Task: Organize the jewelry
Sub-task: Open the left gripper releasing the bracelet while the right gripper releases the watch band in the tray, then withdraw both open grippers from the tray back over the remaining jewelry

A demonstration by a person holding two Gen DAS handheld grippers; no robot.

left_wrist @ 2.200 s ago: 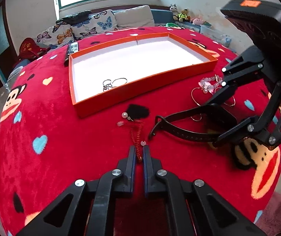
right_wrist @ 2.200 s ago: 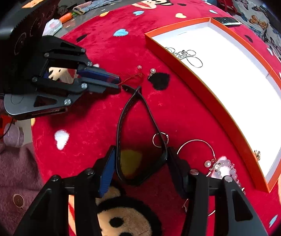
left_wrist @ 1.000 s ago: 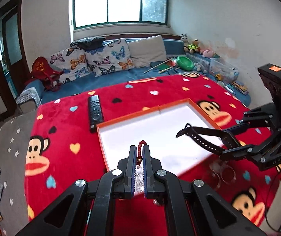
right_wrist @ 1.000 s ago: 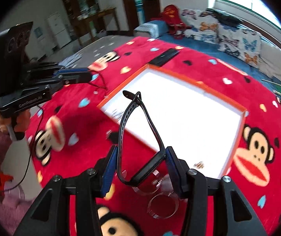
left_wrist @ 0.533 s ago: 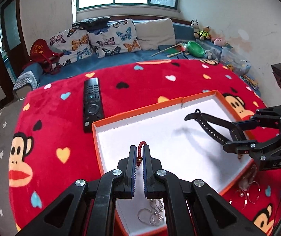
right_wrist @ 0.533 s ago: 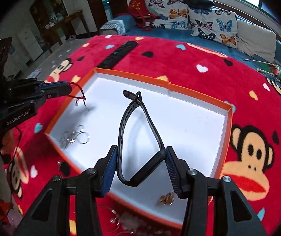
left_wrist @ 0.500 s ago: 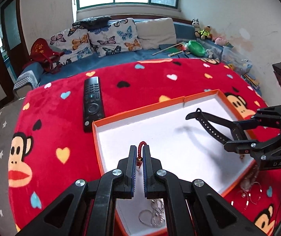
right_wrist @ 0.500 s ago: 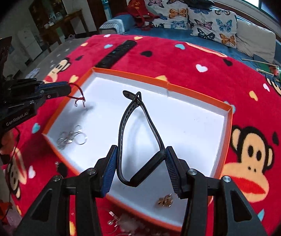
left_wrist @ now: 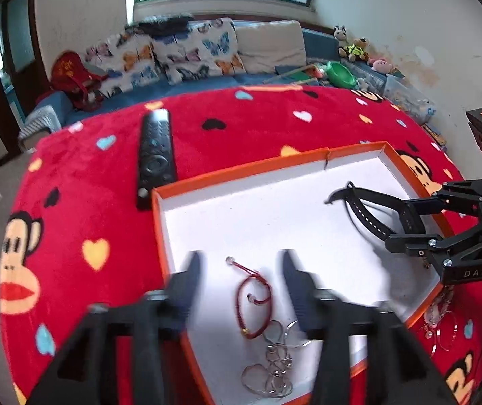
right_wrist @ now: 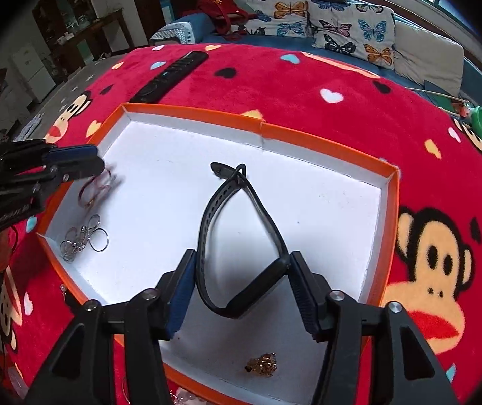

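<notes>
An orange-rimmed white tray (left_wrist: 241,172) lies on a red blanket. My left gripper (left_wrist: 239,271) is open above the tray's near corner. A red cord bracelet (left_wrist: 252,298) lies loose on the tray floor between its fingers, next to silver rings (left_wrist: 271,364). My right gripper (right_wrist: 239,285) is shut on a black watch band (right_wrist: 241,236) and holds it over the tray's middle; the band also shows in the left wrist view (left_wrist: 365,214). The red bracelet (right_wrist: 95,185) shows blurred in the right wrist view beside the left gripper (right_wrist: 72,165).
A black remote (left_wrist: 154,155) lies on the blanket beyond the tray's far left corner. A small gold piece (right_wrist: 262,366) lies in the tray near me. Beaded and hoop jewelry (left_wrist: 441,317) lies on the blanket outside the tray's right edge. A sofa with cushions (left_wrist: 190,54) stands behind.
My left gripper has opened and let go of the red bracelet, which now lies in the tray. My right gripper has moved lower over the tray with the black band.
</notes>
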